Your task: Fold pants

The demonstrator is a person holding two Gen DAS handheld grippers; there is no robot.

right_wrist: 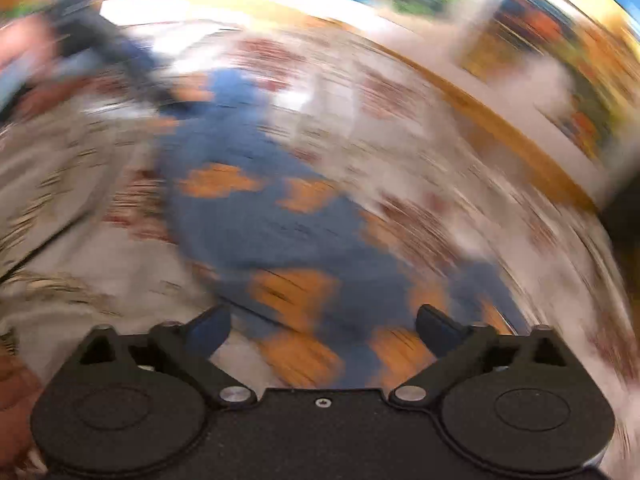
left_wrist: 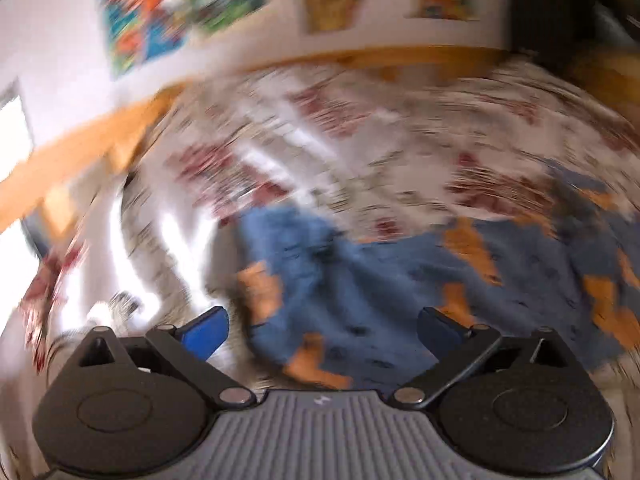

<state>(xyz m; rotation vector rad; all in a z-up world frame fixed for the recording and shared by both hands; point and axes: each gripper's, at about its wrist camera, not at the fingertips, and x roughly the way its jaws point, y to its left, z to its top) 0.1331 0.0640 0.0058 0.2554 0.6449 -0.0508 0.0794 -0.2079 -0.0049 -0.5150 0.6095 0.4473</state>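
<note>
Both views are heavily motion-blurred. Blue pants (left_wrist: 360, 280) with orange patches lie spread on a patterned bedspread (left_wrist: 360, 132). In the left wrist view my left gripper (left_wrist: 322, 330) is open above the near edge of the pants, its blue fingers (left_wrist: 206, 334) wide apart with nothing between them. The right wrist view shows the same pants (right_wrist: 248, 216) stretching away from my right gripper (right_wrist: 322, 330), which hangs open over their near end, holding nothing. The other gripper (right_wrist: 100, 36) shows as a dark blur at the far end of the pants, with a hand (right_wrist: 24, 48) behind it.
The bedspread (right_wrist: 400, 128) is white with red and grey print. A wooden bed frame (left_wrist: 80, 148) runs along the far side. Colourful posters (left_wrist: 180, 12) hang on the white wall behind. A bright patch of sunlight (left_wrist: 132, 248) falls on the left of the bed.
</note>
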